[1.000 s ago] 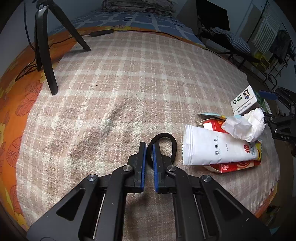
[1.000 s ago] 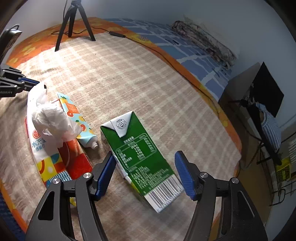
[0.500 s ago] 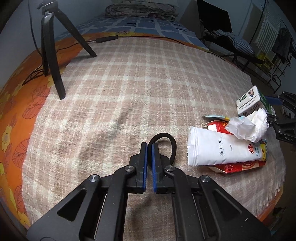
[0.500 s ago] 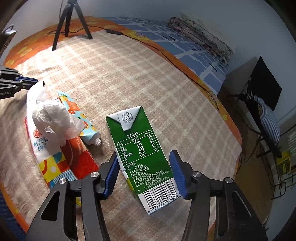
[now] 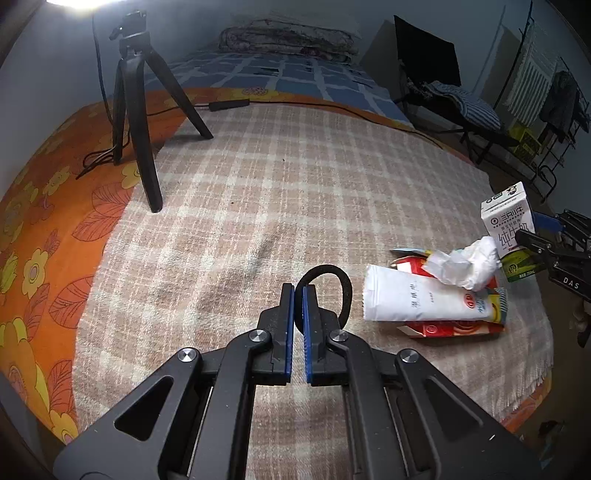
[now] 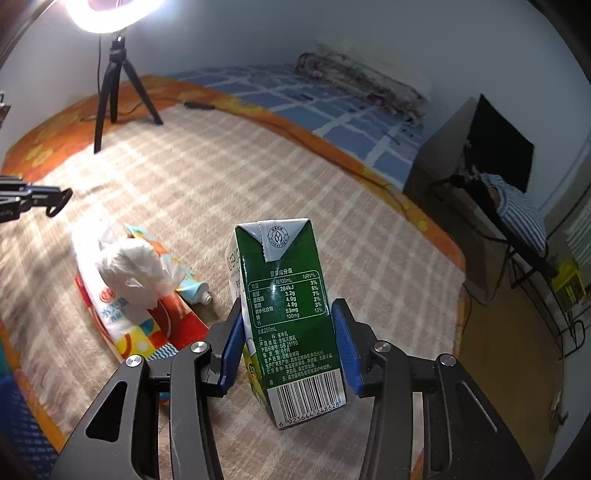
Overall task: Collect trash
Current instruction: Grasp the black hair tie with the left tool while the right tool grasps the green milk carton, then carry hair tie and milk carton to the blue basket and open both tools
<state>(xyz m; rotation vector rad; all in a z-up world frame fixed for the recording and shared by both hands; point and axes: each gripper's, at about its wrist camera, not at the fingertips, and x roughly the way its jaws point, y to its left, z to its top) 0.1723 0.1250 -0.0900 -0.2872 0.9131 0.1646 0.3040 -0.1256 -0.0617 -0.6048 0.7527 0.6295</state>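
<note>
My left gripper [image 5: 298, 290] is shut on a black hair tie [image 5: 327, 267], whose loop sticks out past the fingertips just above the plaid blanket [image 5: 258, 192]. To its right lies a pile: a white wet-wipes pack [image 5: 424, 299], a crumpled tissue [image 5: 465, 262] and a red packet [image 5: 450, 328]. In the right wrist view a small tube [image 6: 192, 288] lies beside that pile. My right gripper [image 6: 288, 310] is closing on a green milk carton [image 6: 284, 273]. Both pads press its sides, and it stands raised and nearly upright. The carton [image 5: 506, 218] also shows at the right edge of the left wrist view.
A black tripod [image 5: 136, 122] stands at the blanket's far left under a bright ring light [image 6: 107, 11], with a cable trailing from it. Folded bedding [image 5: 288, 37] lies at the far end. The bed's edge runs close on the right, with a dark monitor [image 6: 498, 147] and a chair beyond.
The right jaws narrowed onto the green carton, which went from lying flat to raised and upright. The left gripper rose slightly, with the hair tie still pinched in it.
</note>
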